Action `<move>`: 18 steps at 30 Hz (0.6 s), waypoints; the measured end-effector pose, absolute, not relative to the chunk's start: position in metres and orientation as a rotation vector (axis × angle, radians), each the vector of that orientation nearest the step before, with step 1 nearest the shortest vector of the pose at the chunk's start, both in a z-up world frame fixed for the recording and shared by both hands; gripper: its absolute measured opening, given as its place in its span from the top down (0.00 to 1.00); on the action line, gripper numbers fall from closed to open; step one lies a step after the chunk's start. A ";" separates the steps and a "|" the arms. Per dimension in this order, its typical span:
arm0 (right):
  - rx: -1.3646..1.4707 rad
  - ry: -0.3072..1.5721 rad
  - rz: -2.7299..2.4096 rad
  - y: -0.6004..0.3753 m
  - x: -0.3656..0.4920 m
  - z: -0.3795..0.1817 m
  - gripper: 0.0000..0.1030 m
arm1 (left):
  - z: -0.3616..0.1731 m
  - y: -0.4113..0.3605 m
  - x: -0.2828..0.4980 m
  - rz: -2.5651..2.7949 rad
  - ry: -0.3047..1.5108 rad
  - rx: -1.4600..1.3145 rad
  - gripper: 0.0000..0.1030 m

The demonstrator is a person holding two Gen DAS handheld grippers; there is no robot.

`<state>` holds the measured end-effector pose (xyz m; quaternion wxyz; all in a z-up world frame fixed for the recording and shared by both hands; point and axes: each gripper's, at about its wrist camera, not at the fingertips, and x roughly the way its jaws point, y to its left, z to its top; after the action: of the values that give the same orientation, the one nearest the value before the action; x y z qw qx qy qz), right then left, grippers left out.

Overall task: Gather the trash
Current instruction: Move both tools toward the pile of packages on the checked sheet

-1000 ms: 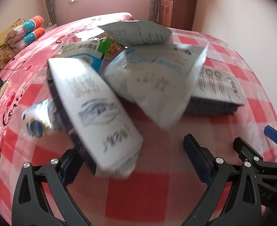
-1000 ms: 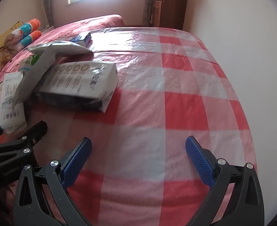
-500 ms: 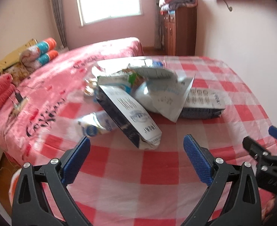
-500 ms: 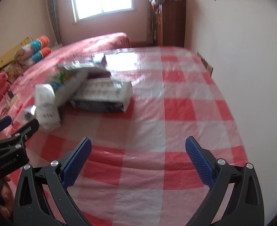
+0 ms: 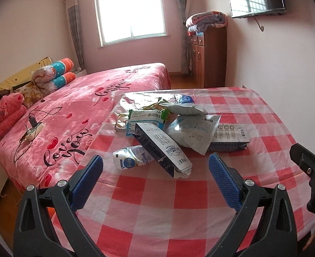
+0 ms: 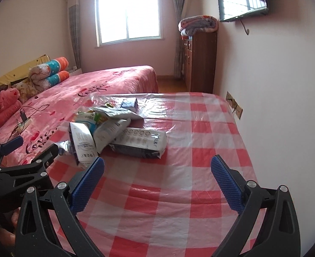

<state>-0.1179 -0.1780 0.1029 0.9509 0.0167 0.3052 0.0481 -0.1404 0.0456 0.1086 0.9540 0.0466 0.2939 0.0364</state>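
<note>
A heap of empty wrappers and pouches (image 5: 170, 126) lies on the red-and-white checked tablecloth (image 5: 178, 197). Nearest is a dark-edged white pouch (image 5: 163, 150), with a crumpled white wrapper (image 5: 129, 158) to its left and a flat white bag (image 5: 230, 137) on the right. My left gripper (image 5: 155, 177) stands open, held back from the heap with nothing between its fingers. From the right wrist view the same heap (image 6: 114, 128) sits ahead and to the left of my open, empty right gripper (image 6: 157, 182).
A bed with a pink printed cover (image 5: 71, 111) runs along the table's left side, carrying pillows and a power strip (image 5: 34, 130). A wooden cabinet (image 5: 208, 57) stands at the back wall, and a wall (image 6: 275, 85) borders the table's right edge.
Both grippers have pulled back and risen away from the heap, which now looks smaller and farther off. The wrappers have settled on the table. Both stay open.
</note>
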 end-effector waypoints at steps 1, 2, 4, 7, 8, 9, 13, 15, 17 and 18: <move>0.034 0.614 0.101 -0.177 -0.120 0.106 0.04 | 0.109 0.048 -0.142 0.075 0.595 0.092 0.04; 0.034 0.612 0.104 -0.176 -0.121 0.106 0.04 | 0.109 0.049 -0.143 0.076 0.595 0.091 0.04; 0.036 0.607 0.111 -0.175 -0.125 0.108 0.04 | 0.110 0.051 -0.145 0.078 0.596 0.086 0.04; 0.040 0.603 0.119 -0.173 -0.127 0.111 0.04 | 0.111 0.055 -0.147 0.080 0.596 0.077 0.04; 0.040 0.599 0.120 -0.173 -0.129 0.112 0.04 | 0.111 0.056 -0.148 0.081 0.598 0.077 0.04; 0.041 0.595 0.121 -0.172 -0.130 0.113 0.04 | 0.111 0.057 -0.149 0.082 0.597 0.077 0.04; 0.041 0.579 0.125 -0.171 -0.134 0.118 0.04 | 0.113 0.059 -0.151 0.088 0.594 0.070 0.04; 0.040 0.566 0.124 -0.170 -0.136 0.120 0.04 | 0.113 0.061 -0.151 0.092 0.595 0.070 0.04; 0.035 0.559 0.125 -0.169 -0.137 0.122 0.04 | 0.113 0.062 -0.152 0.095 0.595 0.068 0.04; 0.034 0.559 0.127 -0.169 -0.137 0.122 0.04 | 0.113 0.062 -0.152 0.096 0.596 0.068 0.04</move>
<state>-0.1372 -0.1687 0.1220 0.9590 0.0167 0.2759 0.0626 -0.1516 0.0616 0.1131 0.9542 0.0333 0.2935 0.0474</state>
